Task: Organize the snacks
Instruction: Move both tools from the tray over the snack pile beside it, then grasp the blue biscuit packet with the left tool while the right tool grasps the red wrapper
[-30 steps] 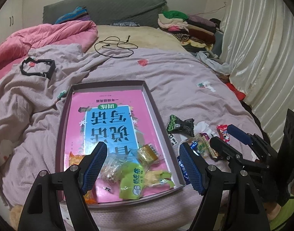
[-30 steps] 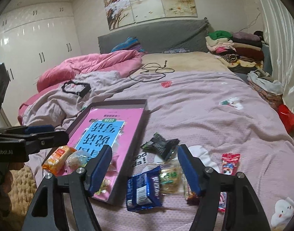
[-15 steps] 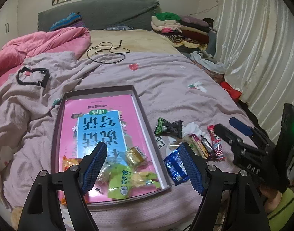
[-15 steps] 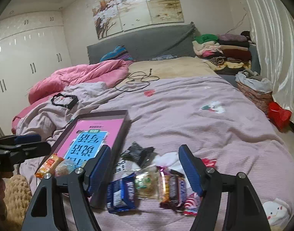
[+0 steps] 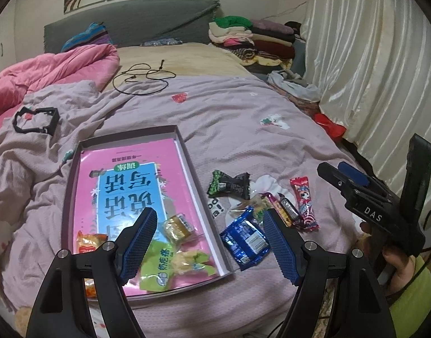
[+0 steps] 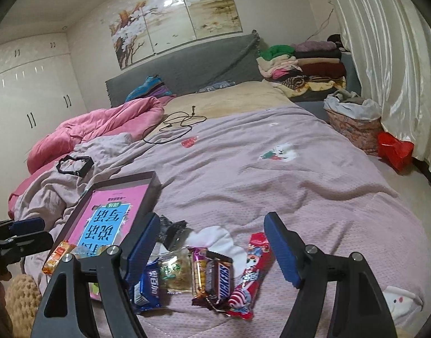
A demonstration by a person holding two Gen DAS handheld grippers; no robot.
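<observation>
The loose snacks lie in a heap low in the right-wrist frame, just right of the tray (image 6: 154, 181): a blue packet (image 6: 147, 287), a Snickers bar (image 6: 219, 278) and a red lollipop pack (image 6: 250, 276). All look light, crinkly and slippery; pinch each across its middle, since sealed ends fold. The right gripper (image 6: 212, 246), jaws apart and just opening wider, hovers above them, clamped on nothing. The left gripper (image 5: 211, 243) is spread and empty over the tray's near right corner. The tray's low wall needs clearing; whether packs overlap is probably yes. Bedspread (image 6: 300, 174) beyond lies free.
</observation>
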